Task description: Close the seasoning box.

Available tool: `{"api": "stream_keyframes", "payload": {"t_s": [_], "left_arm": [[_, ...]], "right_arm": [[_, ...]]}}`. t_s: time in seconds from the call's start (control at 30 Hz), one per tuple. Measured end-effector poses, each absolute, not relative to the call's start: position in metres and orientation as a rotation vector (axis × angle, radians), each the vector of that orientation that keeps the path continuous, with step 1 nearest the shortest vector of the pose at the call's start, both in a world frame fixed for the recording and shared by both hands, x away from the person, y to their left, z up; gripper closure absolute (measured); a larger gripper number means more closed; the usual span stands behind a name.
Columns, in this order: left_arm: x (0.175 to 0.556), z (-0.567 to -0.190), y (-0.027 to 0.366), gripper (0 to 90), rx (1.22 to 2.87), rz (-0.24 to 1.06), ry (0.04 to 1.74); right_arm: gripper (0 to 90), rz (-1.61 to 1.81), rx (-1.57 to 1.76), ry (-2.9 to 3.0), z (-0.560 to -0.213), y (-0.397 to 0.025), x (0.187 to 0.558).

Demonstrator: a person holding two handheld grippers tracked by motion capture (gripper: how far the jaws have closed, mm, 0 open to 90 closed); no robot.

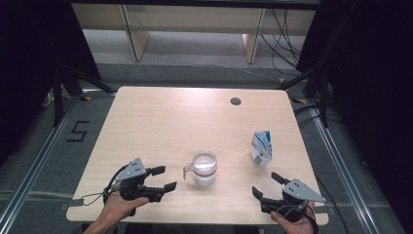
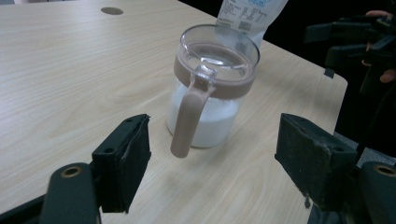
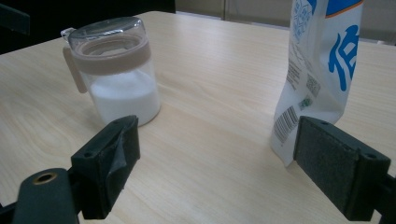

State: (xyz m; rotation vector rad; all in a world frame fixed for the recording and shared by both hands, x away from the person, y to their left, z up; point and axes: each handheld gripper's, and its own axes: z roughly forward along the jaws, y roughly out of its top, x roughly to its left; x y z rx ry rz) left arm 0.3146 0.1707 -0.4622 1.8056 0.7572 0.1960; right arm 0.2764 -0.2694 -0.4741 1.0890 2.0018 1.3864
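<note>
A clear glass jar (image 1: 204, 168) with a brown collar, a handle and a clear lid stands near the table's front middle, about half full of white powder. The left gripper view has the jar (image 2: 212, 88) close ahead with its handle toward the camera; the right gripper view has the jar (image 3: 117, 70) at upper left. A white and blue pouch (image 1: 261, 148) stands upright to the jar's right, and the pouch (image 3: 320, 70) looms large in the right gripper view. My left gripper (image 1: 164, 178) is open, just left of the jar. My right gripper (image 1: 267, 185) is open, in front of the pouch.
The pale wooden table (image 1: 160, 122) has a round cable hole (image 1: 235, 101) near its far edge. Its front edge runs just under both hands. Grey floor with metal rails lies on either side, and dark stands and cables rise at the back.
</note>
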Motion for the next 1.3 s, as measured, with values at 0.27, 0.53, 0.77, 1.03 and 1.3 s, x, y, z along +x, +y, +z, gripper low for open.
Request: {"api": "stream_keyframes", "payload": {"t_s": [0.27,0.53,0.77,1.03,1.3], "left_arm": [[0.308,-0.47,0.171,24.4,1.847,0.197,0.746],[0.301,-0.478,0.175,23.5,1.877,0.207,0.772],[0.296,-0.485,0.178,22.1,1.927,0.216,0.734],[0.294,-0.491,0.182,20.3,1.928,0.216,0.779],[0.296,-0.494,0.184,20.2,1.942,0.227,0.791]], "right_arm": [[15.5,1.407,1.078,2.002,-0.475,-0.267,0.276],[15.6,1.378,1.088,2.023,-0.474,-0.265,0.274],[15.6,1.362,1.141,2.059,-0.478,-0.264,0.272],[15.7,1.355,1.155,2.092,-0.48,-0.264,0.267],[15.7,1.316,1.153,2.13,-0.483,-0.263,0.266]]}}
